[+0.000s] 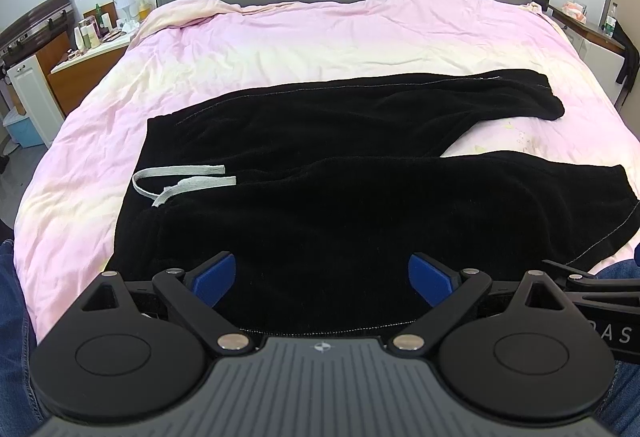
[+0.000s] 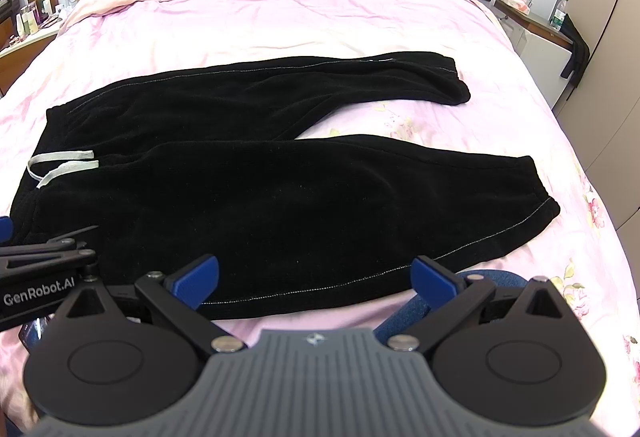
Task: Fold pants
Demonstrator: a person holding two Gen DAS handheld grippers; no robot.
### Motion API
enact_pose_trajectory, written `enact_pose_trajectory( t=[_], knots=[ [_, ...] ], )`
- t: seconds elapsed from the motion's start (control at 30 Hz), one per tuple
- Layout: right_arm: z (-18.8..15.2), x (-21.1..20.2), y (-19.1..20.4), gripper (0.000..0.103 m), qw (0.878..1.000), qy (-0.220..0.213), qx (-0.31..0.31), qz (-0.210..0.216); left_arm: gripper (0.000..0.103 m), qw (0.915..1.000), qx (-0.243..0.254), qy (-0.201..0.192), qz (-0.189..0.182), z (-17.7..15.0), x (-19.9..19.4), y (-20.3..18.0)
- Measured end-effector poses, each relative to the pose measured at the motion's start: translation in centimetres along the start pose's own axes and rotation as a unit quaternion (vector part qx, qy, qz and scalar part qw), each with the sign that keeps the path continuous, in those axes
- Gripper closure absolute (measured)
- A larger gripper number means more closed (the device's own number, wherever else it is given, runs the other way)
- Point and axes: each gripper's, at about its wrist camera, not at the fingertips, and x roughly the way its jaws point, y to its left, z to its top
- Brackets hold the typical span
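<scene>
Black pants [image 1: 320, 165] lie flat on the pink bed cover [image 1: 280, 37], long axis running crosswise to our 2 tongs: waistband with its grey drawstring [image 1: 180, 179] at the left end, both leg cuffs at the right end, the 2 legs splayed apart toward the cuffs. The near leg's outer seam is the edge closest to us.

Left tongs [image 1: 322, 277] hover over that near edge, toward the waistband half, blue pads spread wide and pinching nothing. Right tongs [image 2: 314, 279] sit just in front of the same seam, toward the near cuff [image 2: 536, 193], likewise spread and empty.

We judge the fold not yet begun. Since the pants run left to right from the tongs, each pair is nearer its own end, suiting a lift of the near leg over the far leg [image 2: 280, 85].
</scene>
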Motion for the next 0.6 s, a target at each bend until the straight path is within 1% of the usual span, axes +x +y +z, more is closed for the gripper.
enact_pose_trajectory(
  t=[0.6],
  knots=[
    [-0.07,0.21,-0.07,0.005,1.000,0.002,0.001,-0.001,0.000,1.0000,-0.003,0.002,-0.001,-0.39,0.19,-0.01]
  ],
)
